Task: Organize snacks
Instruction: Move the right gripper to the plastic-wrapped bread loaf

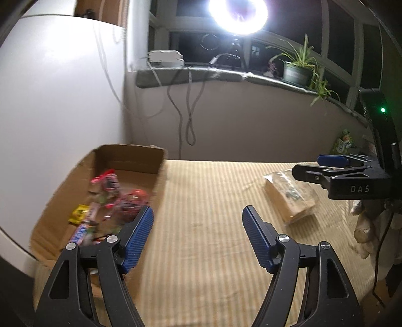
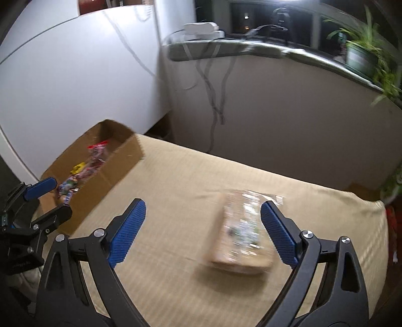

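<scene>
An open cardboard box (image 1: 160, 161) stands at the table's left; it holds several wrapped snacks (image 1: 110, 198). It also shows in the right wrist view (image 2: 118, 163). A clear-wrapped tan snack pack (image 1: 291, 198) lies on the striped tablecloth at the right, and it shows in the right wrist view (image 2: 241, 231). My left gripper (image 1: 198, 226) is open and empty, just right of the box. My right gripper (image 2: 203, 221) is open and empty, above and just in front of the pack, whose right side lies behind the right finger. It shows side-on in the left wrist view (image 1: 316, 167).
The table is covered by a beige striped cloth (image 1: 208, 196). A white cabinet (image 1: 55, 100) stands left of the box. A windowsill with a potted plant (image 1: 299, 68), a ring light (image 1: 238, 12) and hanging cables (image 1: 188, 110) lies behind. A green packet (image 1: 343, 143) sits at the far right.
</scene>
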A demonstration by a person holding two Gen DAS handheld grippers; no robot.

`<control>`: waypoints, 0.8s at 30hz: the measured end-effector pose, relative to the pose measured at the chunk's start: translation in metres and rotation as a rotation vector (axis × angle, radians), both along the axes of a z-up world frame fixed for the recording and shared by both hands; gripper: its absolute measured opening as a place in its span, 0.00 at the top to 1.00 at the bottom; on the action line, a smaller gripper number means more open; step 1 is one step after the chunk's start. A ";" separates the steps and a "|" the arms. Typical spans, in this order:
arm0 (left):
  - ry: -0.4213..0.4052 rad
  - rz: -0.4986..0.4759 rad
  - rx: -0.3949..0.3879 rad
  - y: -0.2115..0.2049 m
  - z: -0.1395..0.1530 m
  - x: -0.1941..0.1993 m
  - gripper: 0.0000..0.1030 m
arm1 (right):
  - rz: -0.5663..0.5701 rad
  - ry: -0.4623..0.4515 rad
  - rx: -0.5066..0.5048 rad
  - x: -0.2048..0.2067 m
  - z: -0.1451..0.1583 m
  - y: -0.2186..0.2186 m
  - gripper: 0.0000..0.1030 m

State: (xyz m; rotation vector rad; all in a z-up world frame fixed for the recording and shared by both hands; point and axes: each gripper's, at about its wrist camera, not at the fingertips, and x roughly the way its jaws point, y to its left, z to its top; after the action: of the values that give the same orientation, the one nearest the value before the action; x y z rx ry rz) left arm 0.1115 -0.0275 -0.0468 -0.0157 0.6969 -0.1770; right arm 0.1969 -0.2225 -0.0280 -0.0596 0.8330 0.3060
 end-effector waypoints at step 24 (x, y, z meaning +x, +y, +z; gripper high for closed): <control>0.213 -0.213 -0.175 -0.092 -0.042 0.057 0.30 | -0.033 0.194 0.175 0.028 -0.060 -0.085 0.23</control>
State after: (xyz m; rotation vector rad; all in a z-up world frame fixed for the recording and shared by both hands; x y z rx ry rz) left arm 0.1681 -0.1194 -0.0888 -0.1299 0.8934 -0.4458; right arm 0.2246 -0.3073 -0.0880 0.1494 0.9949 0.3566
